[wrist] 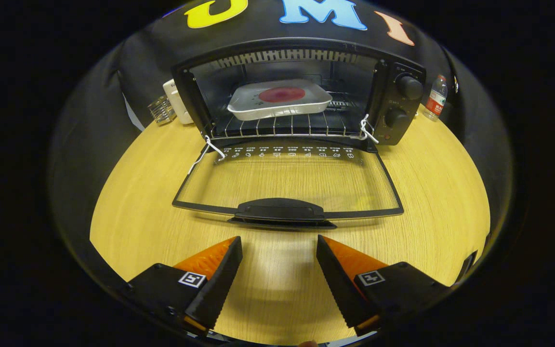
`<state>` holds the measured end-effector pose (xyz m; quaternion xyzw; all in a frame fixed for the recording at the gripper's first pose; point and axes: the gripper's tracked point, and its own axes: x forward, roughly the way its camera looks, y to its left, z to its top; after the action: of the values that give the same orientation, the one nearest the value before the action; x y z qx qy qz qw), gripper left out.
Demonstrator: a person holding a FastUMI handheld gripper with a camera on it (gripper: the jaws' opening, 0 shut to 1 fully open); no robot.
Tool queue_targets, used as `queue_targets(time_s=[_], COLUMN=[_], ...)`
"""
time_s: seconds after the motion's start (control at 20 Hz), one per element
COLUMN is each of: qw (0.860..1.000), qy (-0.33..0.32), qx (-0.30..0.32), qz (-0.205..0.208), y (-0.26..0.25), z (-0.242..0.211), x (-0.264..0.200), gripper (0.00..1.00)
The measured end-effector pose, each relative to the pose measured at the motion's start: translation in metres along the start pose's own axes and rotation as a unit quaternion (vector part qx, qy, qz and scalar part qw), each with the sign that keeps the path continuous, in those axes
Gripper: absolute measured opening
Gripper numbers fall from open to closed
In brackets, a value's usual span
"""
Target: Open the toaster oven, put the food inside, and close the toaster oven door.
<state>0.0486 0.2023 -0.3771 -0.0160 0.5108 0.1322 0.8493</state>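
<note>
1. Currently the gripper (279, 243) fingers stand wide apart, empty, over the wooden table (431, 193).
2. At 12 o'clock: toaster oven (301, 91), door (287, 185) down flat, one white dish (280, 99) of food on the rack.
3. Risk: lifting by the door handle (280, 210) off-centre may let it slip.
4. Count: two knobs (408, 86), one bottle (435, 96).

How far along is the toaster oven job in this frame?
Done: the door lies folded down flat, and the plate of food sits on the rack inside the oven. In hand: nothing; the open gripper faces the door handle. Left: closing the door.
</note>
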Motion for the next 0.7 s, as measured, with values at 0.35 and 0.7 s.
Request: queue_targets(time_s=[0.35,0.7], qw=[0.999,0.999], qy=[0.004,-0.03], qx=[0.002,0.002], qz=[-0.04,-0.043], y=[-0.008,-0.005], z=[0.001,0.008], x=[0.011,-0.009], gripper=[0.95,0.96])
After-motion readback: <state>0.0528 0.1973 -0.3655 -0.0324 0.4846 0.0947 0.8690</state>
